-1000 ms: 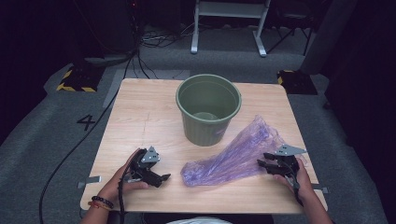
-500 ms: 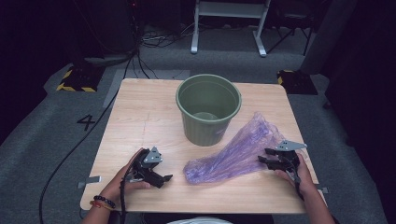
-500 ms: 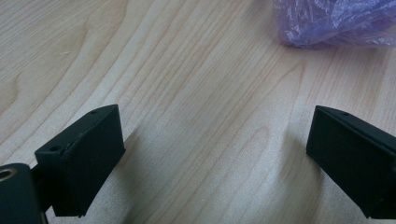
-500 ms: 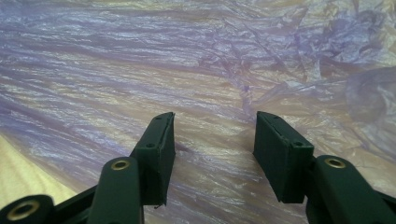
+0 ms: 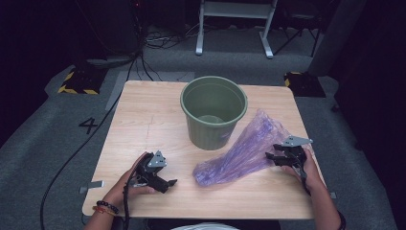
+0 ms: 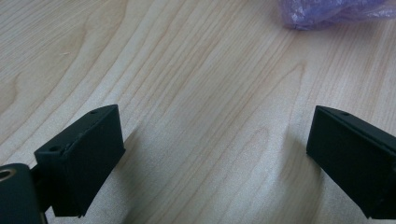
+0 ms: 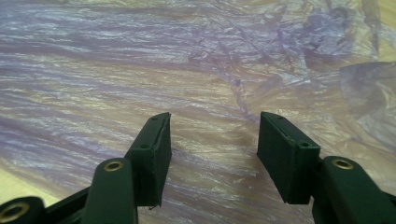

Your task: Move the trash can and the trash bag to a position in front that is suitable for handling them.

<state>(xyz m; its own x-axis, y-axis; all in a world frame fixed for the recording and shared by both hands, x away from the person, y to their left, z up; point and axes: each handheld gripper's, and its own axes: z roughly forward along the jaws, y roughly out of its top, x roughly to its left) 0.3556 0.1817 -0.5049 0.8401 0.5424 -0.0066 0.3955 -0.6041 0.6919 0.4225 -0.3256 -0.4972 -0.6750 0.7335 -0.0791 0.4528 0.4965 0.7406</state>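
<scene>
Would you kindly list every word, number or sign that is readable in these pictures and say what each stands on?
"4": a dark numeral on the grey floor, left of the wooden table.
No words, only yellow-and-black hazard stripes: on the dark block at the table's far left.
No text on the green bucket or the purple plastic bag.

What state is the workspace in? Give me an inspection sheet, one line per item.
Surface: wooden table, bare light wood.
Job's things: purple plastic bag lying crumpled and flat on the table, beside the green bucket, which stands upright.
Clutter: nothing seen.
Grippers: left gripper low at the table's near edge, jaws wide apart over bare wood; right gripper at the bag's edge, its jaws have just been opening, apart, with nothing pinched.
Cables: black cable running across the floor to the left of the table.
Surroundings: grey carpet, a 4 marked on the floor, metal stand legs behind.
</scene>
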